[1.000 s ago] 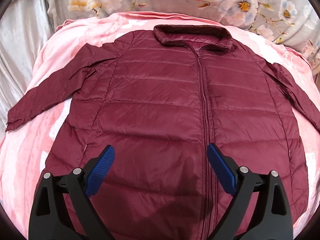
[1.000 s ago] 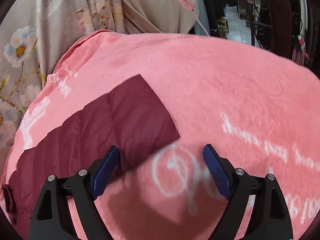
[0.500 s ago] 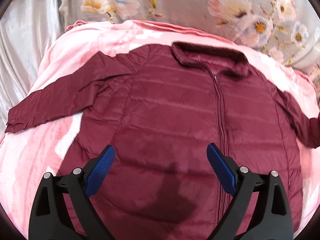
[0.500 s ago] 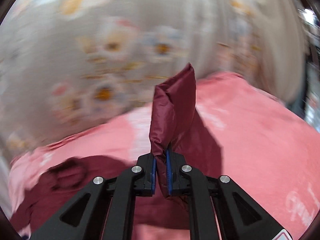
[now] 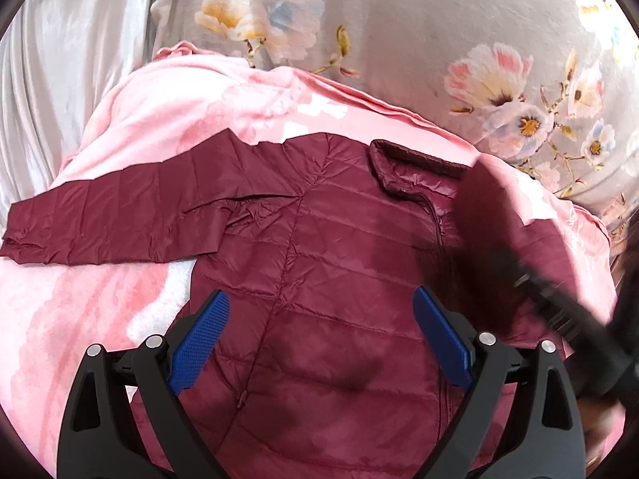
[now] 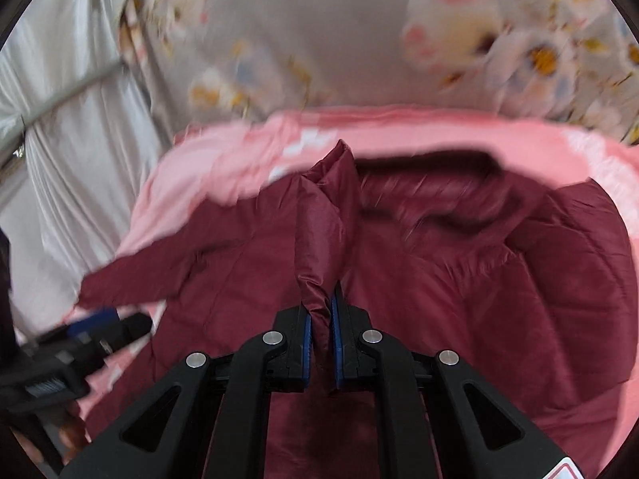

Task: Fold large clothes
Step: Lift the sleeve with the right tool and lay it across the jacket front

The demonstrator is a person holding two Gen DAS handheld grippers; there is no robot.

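One sleeve (image 6: 319, 235) rides clamped in the right gripper (image 6: 320, 343) jaws, crossing the jacket (image 5: 319, 279) to fold inward. Left gripper (image 5: 319, 343) jaws hang apart, empty, above the hem.

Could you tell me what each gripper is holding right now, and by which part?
The right gripper pinches the jacket's sleeve near its cuff end; the left gripper holds nothing.

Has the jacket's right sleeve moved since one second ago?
Yes. The right gripper has carried the sleeve off the pink blanket, inward over the jacket body.
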